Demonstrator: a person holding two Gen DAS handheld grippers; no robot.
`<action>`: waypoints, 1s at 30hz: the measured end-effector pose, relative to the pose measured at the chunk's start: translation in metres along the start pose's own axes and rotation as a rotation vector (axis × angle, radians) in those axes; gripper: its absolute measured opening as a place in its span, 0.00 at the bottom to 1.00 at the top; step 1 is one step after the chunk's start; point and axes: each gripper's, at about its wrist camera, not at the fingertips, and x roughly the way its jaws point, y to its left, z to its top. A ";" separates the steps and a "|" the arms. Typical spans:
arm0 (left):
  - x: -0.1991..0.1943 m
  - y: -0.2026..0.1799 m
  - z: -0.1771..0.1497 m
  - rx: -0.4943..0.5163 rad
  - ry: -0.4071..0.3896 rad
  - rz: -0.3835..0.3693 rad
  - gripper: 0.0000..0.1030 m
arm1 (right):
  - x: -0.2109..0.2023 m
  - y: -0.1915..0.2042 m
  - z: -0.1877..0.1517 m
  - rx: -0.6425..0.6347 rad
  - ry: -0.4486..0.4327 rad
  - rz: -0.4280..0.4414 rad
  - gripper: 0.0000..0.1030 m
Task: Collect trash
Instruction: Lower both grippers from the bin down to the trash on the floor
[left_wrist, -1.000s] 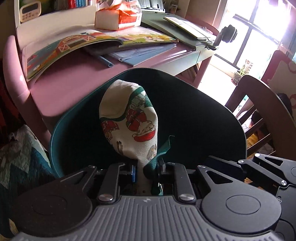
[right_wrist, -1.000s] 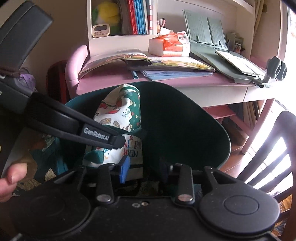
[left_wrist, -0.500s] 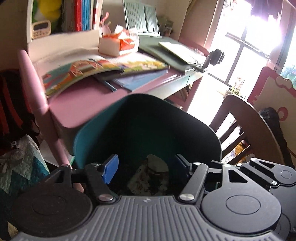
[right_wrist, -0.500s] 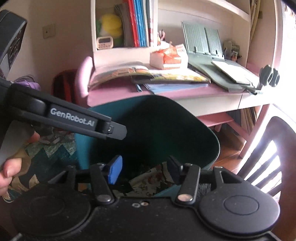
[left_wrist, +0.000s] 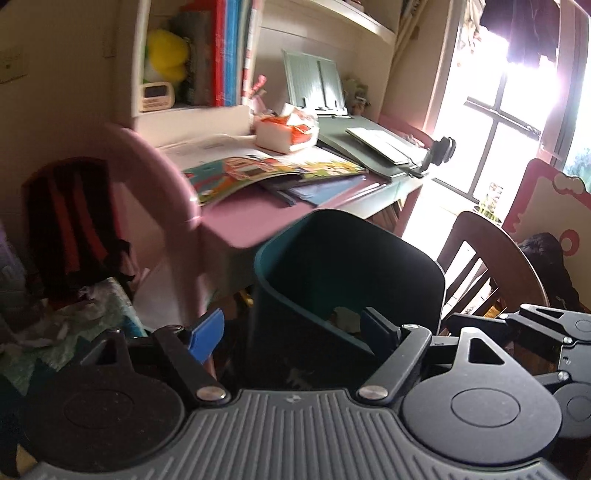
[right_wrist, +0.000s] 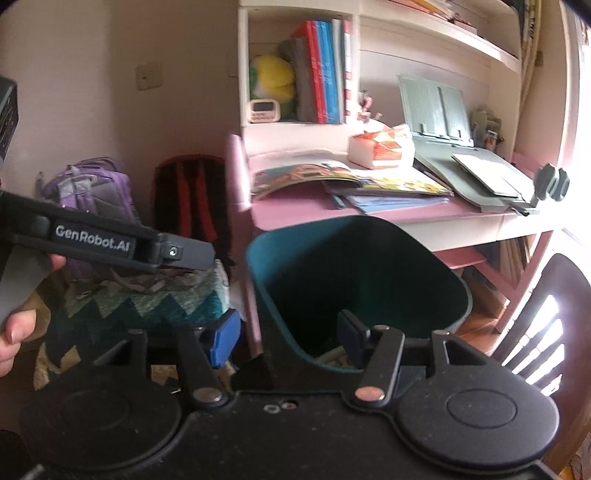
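Leaning against the wall at the far left are a purple backpack (right_wrist: 92, 184) and a red-and-black one (right_wrist: 192, 195), with a zigzag quilt (right_wrist: 147, 306) below them. Next comes the pink desk (right_wrist: 295, 210), bearing an open picture book (right_wrist: 332, 177) and a tissue box (right_wrist: 380, 147). Before it stands the teal bin (right_wrist: 258, 258) with trash (right_wrist: 332, 358) at its bottom, the left gripper (left_wrist: 291, 328) and right gripper (right_wrist: 288, 336) both spread wide and empty above it, and a dark wooden chair (right_wrist: 561, 295) at the right.

Bin (right_wrist: 354, 280) before desk (right_wrist: 369, 212), seemingly holding trash (left_wrist: 345, 317).
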 end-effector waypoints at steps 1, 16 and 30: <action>-0.008 0.006 -0.004 -0.004 -0.005 0.008 0.80 | -0.003 0.007 0.000 -0.004 -0.002 0.010 0.56; -0.098 0.116 -0.091 -0.100 -0.039 0.173 0.81 | 0.016 0.121 -0.013 -0.054 0.001 0.265 0.57; -0.103 0.227 -0.188 -0.213 -0.036 0.371 1.00 | 0.106 0.210 -0.067 -0.097 0.106 0.434 0.58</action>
